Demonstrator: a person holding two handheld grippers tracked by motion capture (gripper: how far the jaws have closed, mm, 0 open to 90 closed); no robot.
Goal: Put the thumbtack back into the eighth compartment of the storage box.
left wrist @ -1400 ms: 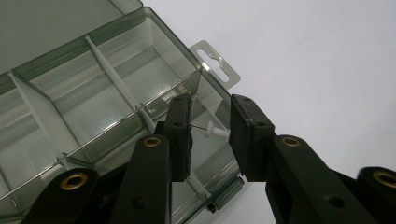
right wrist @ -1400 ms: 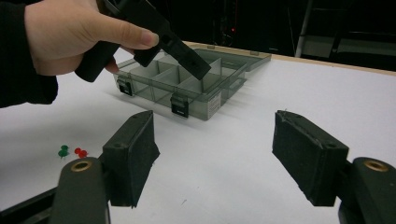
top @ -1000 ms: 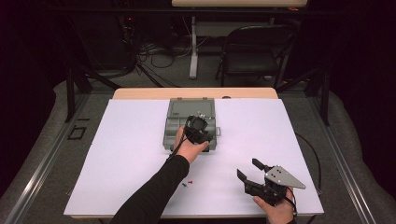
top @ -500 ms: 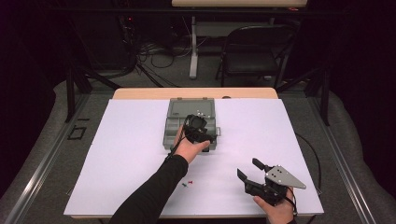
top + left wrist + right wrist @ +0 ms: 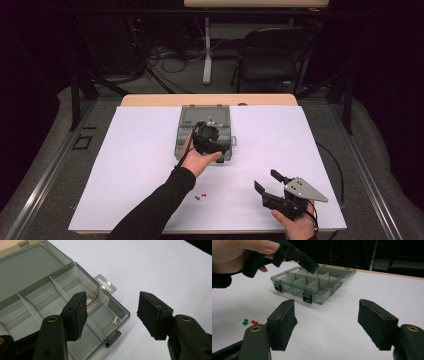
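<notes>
A smoky clear organiser box (image 5: 188,129) lies at the table's middle back, its lid (image 5: 27,267) folded open flat behind it. My left gripper (image 5: 214,141) hovers over the box's near right corner, jaws open and empty (image 5: 112,303). Below it a white pushpin (image 5: 114,321) rests in a corner compartment. A green pushpin (image 5: 245,321) and a red pushpin (image 5: 254,322) lie together on the white sheet in front of the box (image 5: 307,283). My right gripper (image 5: 266,180) rests near the front right edge, open with nothing between its jaws (image 5: 327,312), pointing toward the box.
White paper (image 5: 125,165) covers the table, with a wooden strip (image 5: 165,100) along the far edge. A folding chair (image 5: 272,60) and a tangle of cables (image 5: 165,55) stand on the floor beyond. The person's left sleeve (image 5: 155,210) crosses the front middle of the table.
The left hand has shifted its gripper slightly toward the near edge of the box. The right gripper has stayed where it was.
</notes>
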